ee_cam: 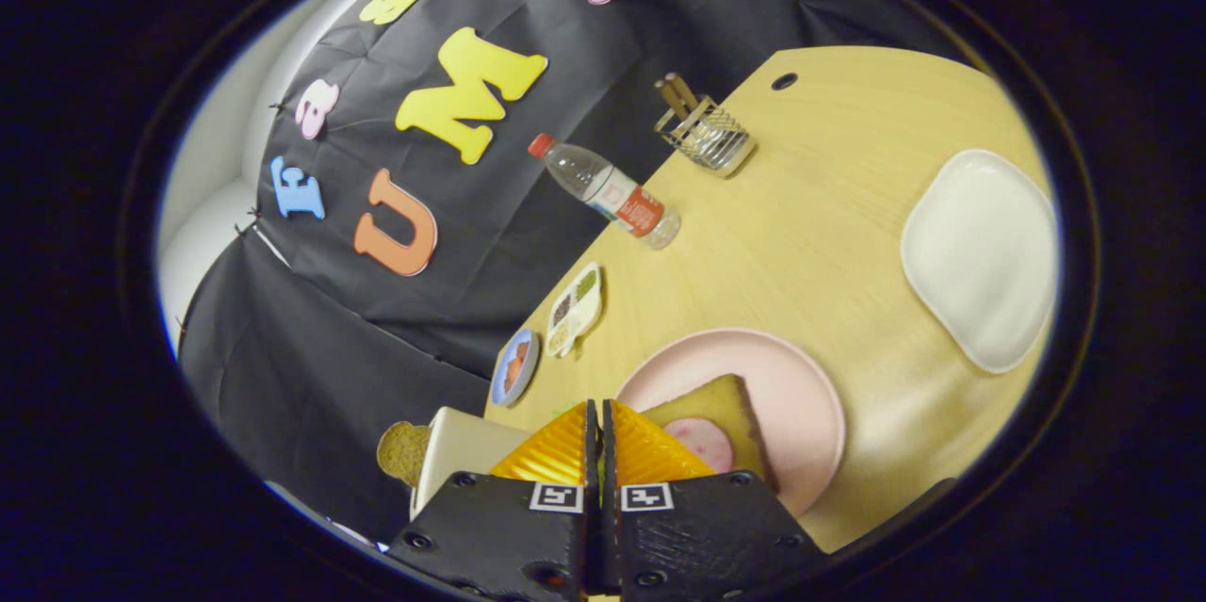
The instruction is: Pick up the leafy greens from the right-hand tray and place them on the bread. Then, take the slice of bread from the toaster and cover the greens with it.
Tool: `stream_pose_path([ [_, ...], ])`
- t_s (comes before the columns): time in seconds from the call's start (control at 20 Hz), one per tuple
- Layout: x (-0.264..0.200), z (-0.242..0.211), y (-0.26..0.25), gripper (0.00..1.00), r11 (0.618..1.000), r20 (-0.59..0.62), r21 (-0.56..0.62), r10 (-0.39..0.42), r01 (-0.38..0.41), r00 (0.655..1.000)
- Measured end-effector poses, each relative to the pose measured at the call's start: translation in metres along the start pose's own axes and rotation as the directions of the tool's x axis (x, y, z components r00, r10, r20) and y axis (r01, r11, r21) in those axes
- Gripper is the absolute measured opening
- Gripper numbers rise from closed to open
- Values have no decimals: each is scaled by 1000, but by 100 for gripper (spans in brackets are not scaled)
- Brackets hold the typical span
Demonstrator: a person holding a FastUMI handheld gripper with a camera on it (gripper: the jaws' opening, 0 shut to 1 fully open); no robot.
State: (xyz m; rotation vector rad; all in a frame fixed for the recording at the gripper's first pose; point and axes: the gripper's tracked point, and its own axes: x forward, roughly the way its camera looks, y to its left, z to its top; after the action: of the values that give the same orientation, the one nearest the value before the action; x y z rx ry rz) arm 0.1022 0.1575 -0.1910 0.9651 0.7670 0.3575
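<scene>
My gripper (599, 418) is shut, its two fingers pressed together with only a thin slit between them. A pale green edge of the leafy greens (567, 409) pokes out beside the fingertips; the rest is hidden by the fingers. Just ahead of the fingers, a slice of bread (721, 404) lies on a pink plate (810, 395), with a round pink ham slice (705, 444) on top. Beside the fingers on the other side stands a white toaster (462, 451) with a brown bread slice (403, 451) sticking out of it. The white tray (980, 258) beyond the plate holds nothing.
On the wooden table (810, 206) lie a plastic water bottle (608, 192), a wire rack (708, 136) with sticks, a small sectioned dish (575, 308) and a blue dish (514, 366), all along the edge by the black cloth wall.
</scene>
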Motion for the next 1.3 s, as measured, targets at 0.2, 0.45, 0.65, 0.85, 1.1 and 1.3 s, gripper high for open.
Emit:
stream_pose_path([
  [0.2, -2, 2, -31, 0, 999, -6, -11, -34, 34, 999],
  [0.45, -6, -10, -48, 13, 990, -31, -119, -76, 72, 997],
  [0.65, -20, 3, -49, 54, 961, 49, -238, -134, 142, 990],
  [0.85, -46, 22, -35, 92, 915, 192, -332, -172, 229, 966],
  [1.1, -85, 36, 36, 96, 818, 418, -460, -143, 344, 897],
  [1.3, -100, 18, 112, 95, 766, 522, -528, -48, 367, 851],
])
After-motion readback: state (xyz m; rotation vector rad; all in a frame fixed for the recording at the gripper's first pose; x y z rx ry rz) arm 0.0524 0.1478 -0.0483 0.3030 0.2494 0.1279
